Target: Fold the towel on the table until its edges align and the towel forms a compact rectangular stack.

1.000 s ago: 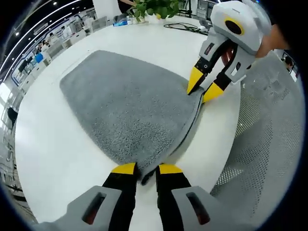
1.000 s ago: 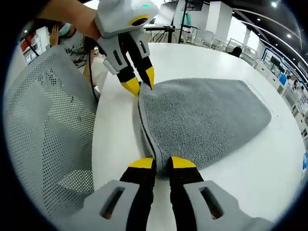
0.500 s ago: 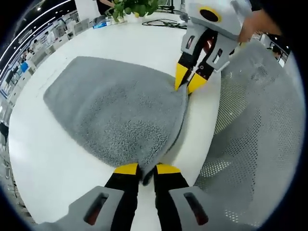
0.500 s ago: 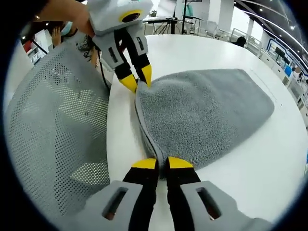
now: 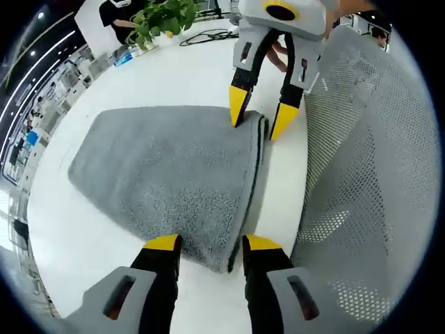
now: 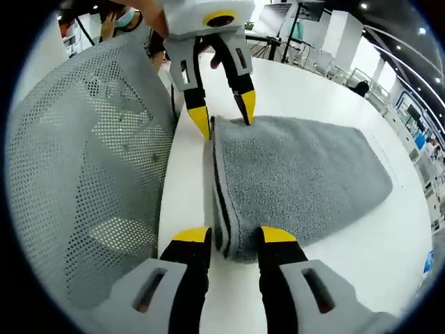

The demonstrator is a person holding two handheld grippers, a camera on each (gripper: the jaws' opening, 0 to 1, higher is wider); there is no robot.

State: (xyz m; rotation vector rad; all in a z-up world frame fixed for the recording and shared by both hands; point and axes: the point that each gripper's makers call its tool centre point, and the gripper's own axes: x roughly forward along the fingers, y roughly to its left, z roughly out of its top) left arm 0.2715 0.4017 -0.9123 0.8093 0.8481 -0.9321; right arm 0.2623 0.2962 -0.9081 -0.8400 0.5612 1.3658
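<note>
A grey towel (image 5: 174, 174) lies folded in half on the white table (image 5: 160, 76), its doubled edge facing the mesh chair. My left gripper (image 5: 212, 245) is open, its jaws straddling the towel's near corner without pinching it. At the other end of that edge my right gripper (image 5: 261, 120) is open too, one jaw on each side of the far corner. In the right gripper view the towel (image 6: 299, 181) runs from my right gripper (image 6: 235, 236) up to the left gripper (image 6: 224, 120), and the two layers' edges lie together.
A grey mesh chair back (image 5: 361, 174) stands close beside the table edge, also in the right gripper view (image 6: 83, 174). A potted plant (image 5: 163, 14) and a black cable (image 5: 201, 35) sit at the table's far side. A person's hand (image 6: 149, 10) holds the left gripper.
Both grippers went from shut on the towel's corners to open, letting the towel go. The folded edge now lies flat on the table.
</note>
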